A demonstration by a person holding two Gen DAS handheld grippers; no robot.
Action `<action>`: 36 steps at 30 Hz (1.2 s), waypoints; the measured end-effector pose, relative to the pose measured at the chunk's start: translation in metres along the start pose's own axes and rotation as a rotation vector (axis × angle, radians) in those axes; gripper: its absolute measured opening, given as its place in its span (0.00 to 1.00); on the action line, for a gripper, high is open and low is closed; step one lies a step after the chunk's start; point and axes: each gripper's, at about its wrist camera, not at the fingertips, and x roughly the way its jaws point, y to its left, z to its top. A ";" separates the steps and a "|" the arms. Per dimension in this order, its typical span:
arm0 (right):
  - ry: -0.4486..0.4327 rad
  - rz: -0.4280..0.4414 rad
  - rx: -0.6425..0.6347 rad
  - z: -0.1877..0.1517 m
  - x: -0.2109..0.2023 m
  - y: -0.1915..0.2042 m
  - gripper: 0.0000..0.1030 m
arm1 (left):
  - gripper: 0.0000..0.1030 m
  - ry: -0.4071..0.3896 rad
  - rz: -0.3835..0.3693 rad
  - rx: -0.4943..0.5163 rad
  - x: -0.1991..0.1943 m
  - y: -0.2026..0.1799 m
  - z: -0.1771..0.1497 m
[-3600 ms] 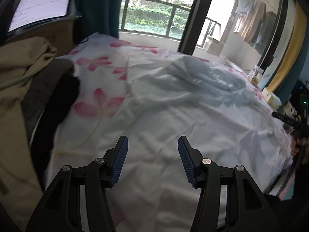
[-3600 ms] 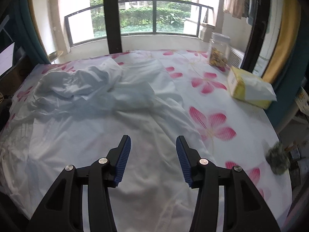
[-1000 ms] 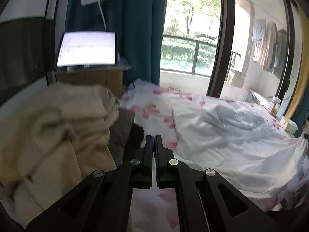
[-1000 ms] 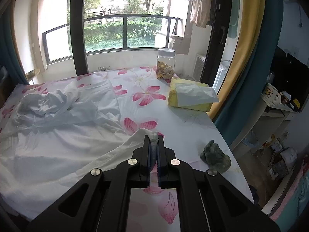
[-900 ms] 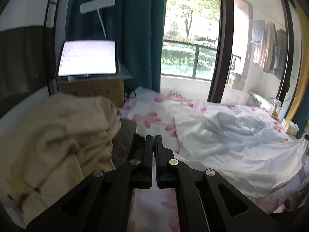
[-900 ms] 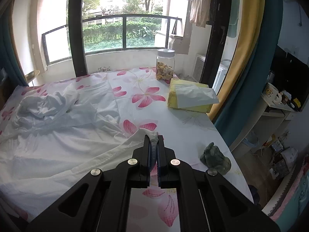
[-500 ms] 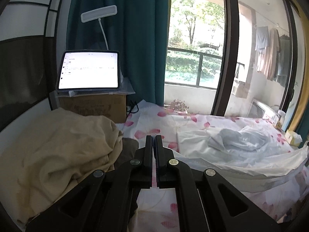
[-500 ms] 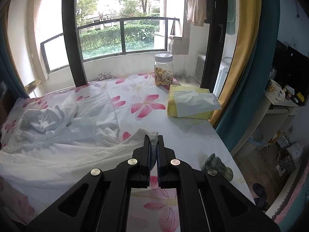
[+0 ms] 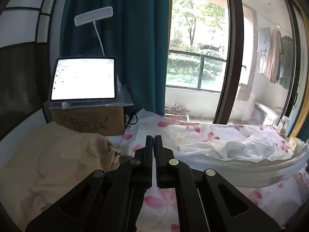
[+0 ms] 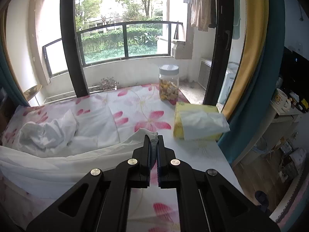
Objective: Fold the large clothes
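Note:
A large white garment (image 10: 58,164) lies across the flowered bed sheet (image 10: 135,104), its far part crumpled (image 10: 48,133). My right gripper (image 10: 154,137) is shut on one corner of its near hem, and the cloth pokes out past the fingertips. My left gripper (image 9: 154,137) is shut too, with a thin strip of white cloth between its jaws. In the left wrist view the garment's hem (image 9: 251,166) hangs stretched above the sheet (image 9: 173,129), running off to the right edge. The crumpled part (image 9: 241,148) rests behind it.
A lit tablet (image 9: 83,78) stands on a cardboard box (image 9: 88,121) under a lamp (image 9: 93,16), with a beige cloth pile (image 9: 58,164) at the left. A jar (image 10: 169,85) and a tissue pack (image 10: 199,121) sit on the bed's right side. A shelf with a mug (image 10: 280,98) stands beyond.
Both grippers, open over the garment earlier, are shut on its near hem. Over the last second they rose and drew back, lifting the hem off the sheet.

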 end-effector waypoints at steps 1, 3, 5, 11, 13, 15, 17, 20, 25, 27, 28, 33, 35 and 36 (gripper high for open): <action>-0.002 0.001 0.001 0.002 0.001 0.000 0.04 | 0.02 0.004 -0.002 -0.004 0.005 0.000 0.002; -0.007 0.008 0.007 0.009 0.008 0.001 0.04 | 0.02 0.015 -0.004 -0.010 0.015 0.001 0.004; -0.010 0.013 0.013 0.015 0.014 0.002 0.04 | 0.02 0.025 -0.003 -0.010 0.025 0.000 0.007; -0.004 0.024 0.020 0.030 0.038 0.005 0.04 | 0.02 0.041 0.002 -0.008 0.051 -0.002 0.015; 0.000 0.026 0.022 0.035 0.046 0.005 0.04 | 0.02 0.050 0.004 -0.009 0.061 -0.002 0.017; 0.005 0.028 0.018 0.039 0.054 0.006 0.04 | 0.02 0.066 0.004 -0.012 0.073 -0.003 0.018; 0.008 0.030 0.013 0.043 0.060 0.008 0.04 | 0.02 0.079 0.006 -0.014 0.084 -0.004 0.018; 0.012 0.032 0.005 0.049 0.071 0.010 0.04 | 0.02 0.096 0.008 -0.022 0.099 -0.003 0.018; 0.024 0.033 -0.023 0.059 0.089 0.019 0.04 | 0.02 0.128 0.005 -0.036 0.127 -0.003 0.020; 0.026 0.032 -0.035 0.064 0.096 0.022 0.04 | 0.02 0.136 0.004 -0.038 0.136 -0.004 0.022; 0.028 0.034 -0.037 0.067 0.101 0.024 0.04 | 0.02 0.139 0.003 -0.041 0.141 -0.004 0.023; 0.042 0.036 -0.041 0.077 0.118 0.030 0.04 | 0.02 0.150 -0.003 -0.058 0.163 -0.004 0.028; 0.051 0.038 -0.048 0.080 0.126 0.033 0.04 | 0.02 0.157 -0.003 -0.063 0.173 -0.005 0.027; 0.056 0.037 -0.049 0.081 0.131 0.034 0.04 | 0.02 0.162 0.000 -0.065 0.178 -0.005 0.026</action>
